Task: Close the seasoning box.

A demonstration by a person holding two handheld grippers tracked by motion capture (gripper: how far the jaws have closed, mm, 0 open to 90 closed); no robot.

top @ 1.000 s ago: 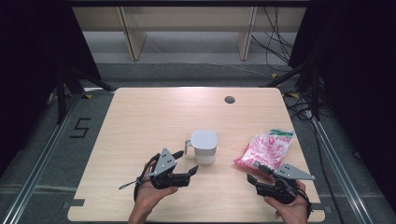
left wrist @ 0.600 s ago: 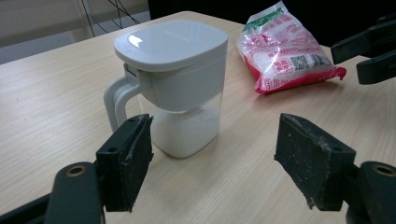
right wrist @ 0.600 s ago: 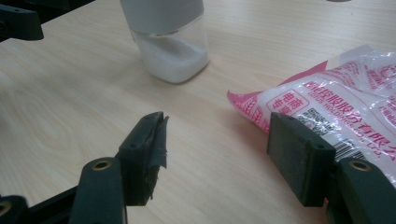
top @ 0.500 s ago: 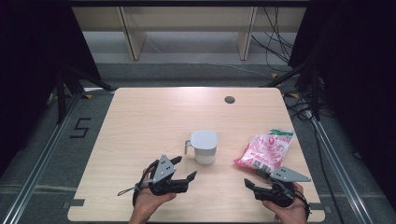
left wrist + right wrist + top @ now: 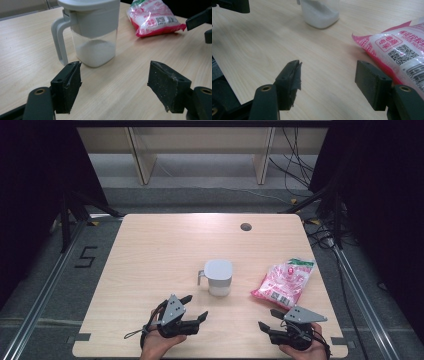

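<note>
jug (image 5: 320,12) top cut off in right gripper view, pink bag (image 5: 398,53) cropped at right, print too blurry

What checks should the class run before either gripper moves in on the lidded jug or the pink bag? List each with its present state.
1. Left gripper open and empty: ok.
2. Right gripper open and empty: ok.
3. Jug upright on the table, lid on: ok. Whether the lid is latched: cannot tell.
4. Jug handle free to reach, nothing against it: ok.
5. Pink bag lying flat, apart from the jug: ok. Whether it is sealed: cannot tell.
6. Bare table between the grippers and both things: ok.
</note>
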